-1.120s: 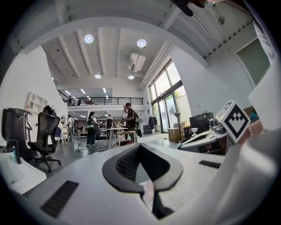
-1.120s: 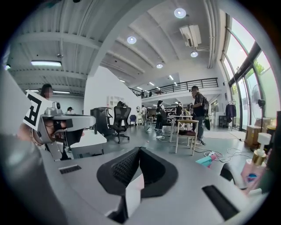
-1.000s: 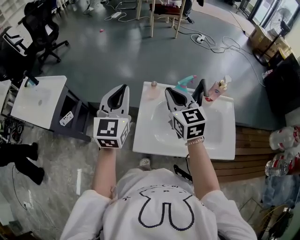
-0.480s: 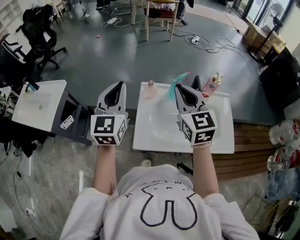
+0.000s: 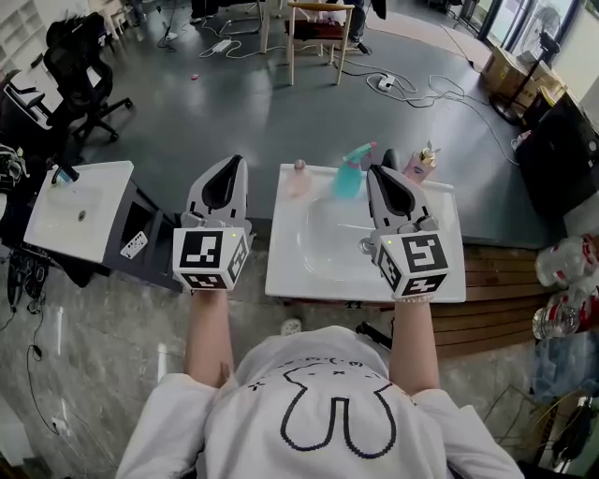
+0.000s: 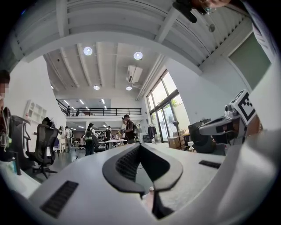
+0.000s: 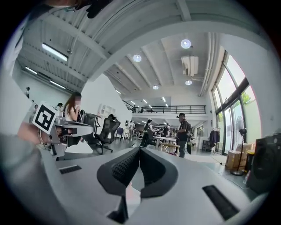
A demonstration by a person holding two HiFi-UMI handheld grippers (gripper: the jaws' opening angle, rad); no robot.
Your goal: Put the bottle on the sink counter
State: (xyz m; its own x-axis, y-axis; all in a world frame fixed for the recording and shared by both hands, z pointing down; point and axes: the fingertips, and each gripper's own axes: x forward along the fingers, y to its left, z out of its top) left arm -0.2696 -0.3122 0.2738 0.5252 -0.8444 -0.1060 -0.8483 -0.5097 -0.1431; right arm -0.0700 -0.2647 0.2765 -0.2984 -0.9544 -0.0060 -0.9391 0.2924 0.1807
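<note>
A teal spray bottle (image 5: 349, 174) stands upright on the back rim of the white sink counter (image 5: 289, 269). A small pink bottle (image 5: 299, 178) stands to its left and a pump bottle (image 5: 420, 163) to its right. My right gripper (image 5: 378, 173) hovers over the basin's right side, shut and holding nothing, its tips just right of the spray bottle. My left gripper (image 5: 231, 162) is also shut and bare, off the counter's left edge over the floor. In each gripper view the jaws meet, left (image 6: 139, 146) and right (image 7: 139, 149).
A second small white sink stand (image 5: 77, 206) is at the left, with a dark rack (image 5: 150, 234) between it and the counter. Wooden boards (image 5: 505, 285) and plastic bottles (image 5: 564, 271) lie to the right. Office chairs (image 5: 80, 65), a wooden chair (image 5: 318, 28) and floor cables (image 5: 440, 89) are beyond.
My right gripper has drawn back and to the right, away from the spray bottle, which stands on the back rim. The left gripper stayed level beside the counter.
</note>
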